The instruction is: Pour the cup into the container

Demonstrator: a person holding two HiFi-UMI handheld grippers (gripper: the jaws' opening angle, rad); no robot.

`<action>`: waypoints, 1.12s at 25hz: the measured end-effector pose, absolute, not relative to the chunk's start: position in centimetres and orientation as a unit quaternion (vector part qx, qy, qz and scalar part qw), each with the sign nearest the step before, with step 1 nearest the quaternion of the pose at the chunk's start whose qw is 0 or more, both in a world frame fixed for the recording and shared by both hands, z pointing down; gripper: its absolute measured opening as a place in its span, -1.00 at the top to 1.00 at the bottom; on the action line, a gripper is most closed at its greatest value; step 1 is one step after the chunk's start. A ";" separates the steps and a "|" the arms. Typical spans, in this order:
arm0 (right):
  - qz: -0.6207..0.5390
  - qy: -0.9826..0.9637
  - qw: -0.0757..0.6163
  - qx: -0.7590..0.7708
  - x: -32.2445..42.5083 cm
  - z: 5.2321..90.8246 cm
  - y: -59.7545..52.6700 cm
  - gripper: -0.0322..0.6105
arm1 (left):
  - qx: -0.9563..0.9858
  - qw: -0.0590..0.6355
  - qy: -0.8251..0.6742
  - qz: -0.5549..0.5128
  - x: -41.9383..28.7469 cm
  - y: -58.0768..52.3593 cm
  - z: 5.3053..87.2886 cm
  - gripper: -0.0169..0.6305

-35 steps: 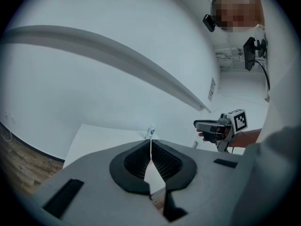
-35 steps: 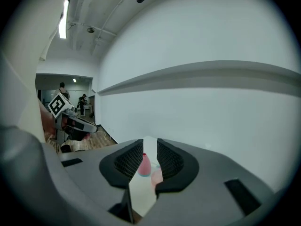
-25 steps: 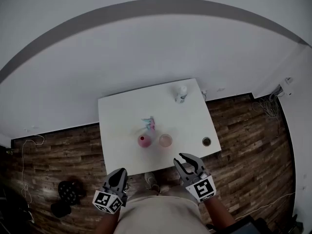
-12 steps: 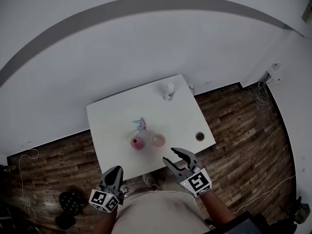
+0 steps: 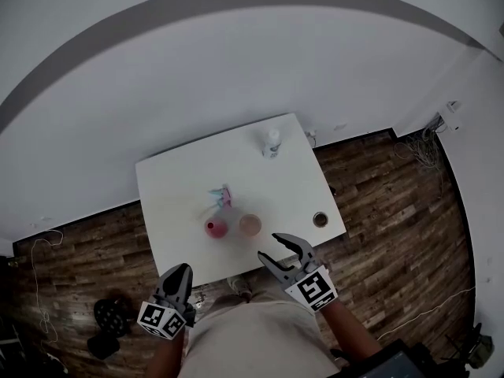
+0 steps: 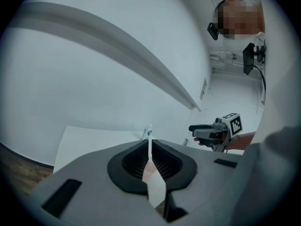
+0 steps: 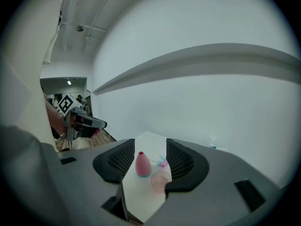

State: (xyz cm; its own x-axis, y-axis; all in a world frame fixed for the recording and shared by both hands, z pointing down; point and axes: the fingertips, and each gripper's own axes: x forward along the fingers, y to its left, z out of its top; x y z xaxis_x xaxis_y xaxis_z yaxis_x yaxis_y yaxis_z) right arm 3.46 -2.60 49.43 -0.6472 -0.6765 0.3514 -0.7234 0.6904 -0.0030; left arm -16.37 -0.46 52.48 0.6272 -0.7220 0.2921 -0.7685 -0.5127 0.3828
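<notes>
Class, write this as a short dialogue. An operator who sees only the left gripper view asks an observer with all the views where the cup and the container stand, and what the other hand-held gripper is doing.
Operator: My left hand-held gripper is shut and hides most of the near table. Where is the cup?
Observer: The head view shows the clear cup near the front edge of the white table. It stands just right of the pink container, with a gap between them.
Operator: I see the right hand-held gripper only from the side. How are its jaws?
Observer: The right hand-held gripper has its jaws apart. They have just been opening and grip nothing. The cup and the container stand farther ahead.
</notes>
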 end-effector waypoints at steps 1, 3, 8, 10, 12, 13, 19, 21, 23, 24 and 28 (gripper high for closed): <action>0.070 -0.906 0.174 0.379 3.9 49.9 -2.9 0.31 | 0.864 0.245 -0.436 0.050 -16.0 -0.8 52.6 0.91; 0.068 -0.910 0.189 0.363 4.8 50.8 -3.5 0.31 | 0.856 0.247 -0.452 0.056 -15.3 -1.3 52.7 0.91; 0.059 -0.922 0.214 0.317 7.2 51.6 -5.0 0.31 | 0.838 0.244 -0.486 0.045 -12.6 -1.8 51.3 0.91; 0.054 -0.926 0.227 0.296 7.8 52.4 -5.6 0.31 | 0.831 0.244 -0.498 0.044 -11.6 -1.9 51.0 0.91; 0.051 -0.929 0.243 0.274 8.2 53.5 -6.2 0.25 | 0.826 0.241 -0.507 0.046 -10.8 -2.1 51.1 0.91; 0.050 -0.931 0.249 0.263 8.2 54.1 -6.6 0.20 | 0.823 0.239 -0.512 0.048 -10.5 -2.2 51.3 0.91; 0.051 -0.937 0.280 0.203 7.4 58.3 -8.0 0.02 | 0.798 0.230 -0.554 0.063 -11.2 -1.6 51.7 0.91; 0.048 -0.938 0.291 0.182 6.9 59.9 -8.0 0.01 | 0.786 0.228 -0.570 0.066 -11.6 -1.1 52.1 0.91; 0.041 -0.939 0.303 0.159 6.3 61.6 -8.1 -0.06 | 0.775 0.229 -0.586 0.068 -12.1 -0.7 52.5 0.91; 0.035 -0.939 0.310 0.147 5.9 62.4 -8.1 -0.12 | 0.769 0.230 -0.592 0.069 -12.3 -0.6 52.8 0.91; 0.009 -0.937 0.334 0.105 4.3 65.8 -8.7 -0.23 | 0.750 0.238 -0.612 0.075 -12.4 -0.5 54.0 0.91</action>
State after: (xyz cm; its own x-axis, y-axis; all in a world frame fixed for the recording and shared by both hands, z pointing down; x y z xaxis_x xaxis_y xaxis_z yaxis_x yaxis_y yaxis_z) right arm 4.29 -8.68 65.77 -0.7547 -0.1911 0.6277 -0.2034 0.9777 0.0531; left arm -12.36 -0.45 54.02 0.2396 -0.8823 0.4051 -0.9543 -0.1372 0.2656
